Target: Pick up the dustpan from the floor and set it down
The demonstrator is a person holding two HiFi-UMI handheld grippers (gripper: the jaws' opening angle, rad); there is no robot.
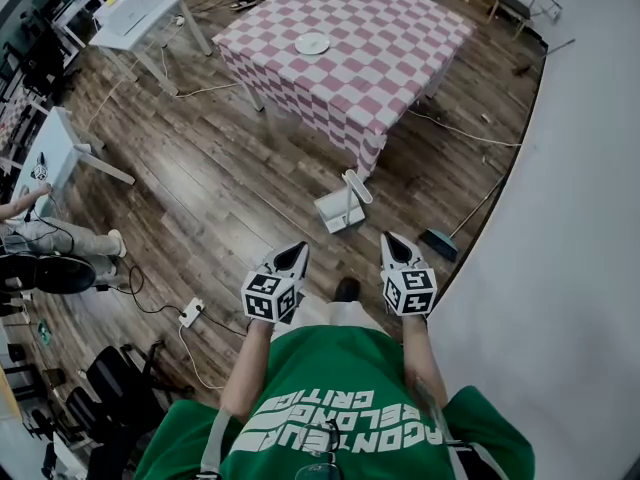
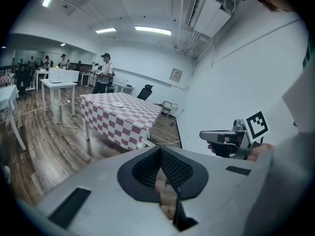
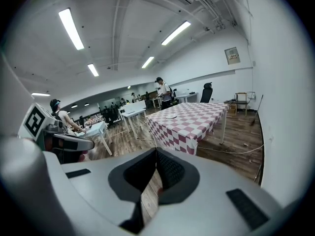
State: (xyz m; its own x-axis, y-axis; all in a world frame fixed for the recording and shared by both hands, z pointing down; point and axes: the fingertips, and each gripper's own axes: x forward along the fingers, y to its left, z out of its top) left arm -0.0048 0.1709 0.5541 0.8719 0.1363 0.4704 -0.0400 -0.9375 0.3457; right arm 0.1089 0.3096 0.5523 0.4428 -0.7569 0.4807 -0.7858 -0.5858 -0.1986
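A person in a green shirt is standing on a wooden floor (image 1: 200, 198) and looking down, holding a gripper in each hand at waist level. The left gripper (image 1: 297, 253) is pointing forward and slightly down, its jaws pressed together with nothing between them. The right gripper (image 1: 390, 240) is sitting beside it at 3 o'clock, a little apart, and its jaws are likewise closed and empty.

The dustpan (image 1: 336, 212) is lying on the floor at 12 o'clock from the two grippers, clear of both, with its long handle reaching away towards the corner of a worktop (image 1: 400, 58) covered in a pink-and-white checked cloth. A white plate (image 1: 312, 43) is resting on that cloth. A broom (image 1: 438, 243) is lying on the floor at 1 o'clock from the right gripper, close to the white wall (image 1: 570, 188). A power strip (image 1: 190, 313) is lying at 8 o'clock from the left gripper.
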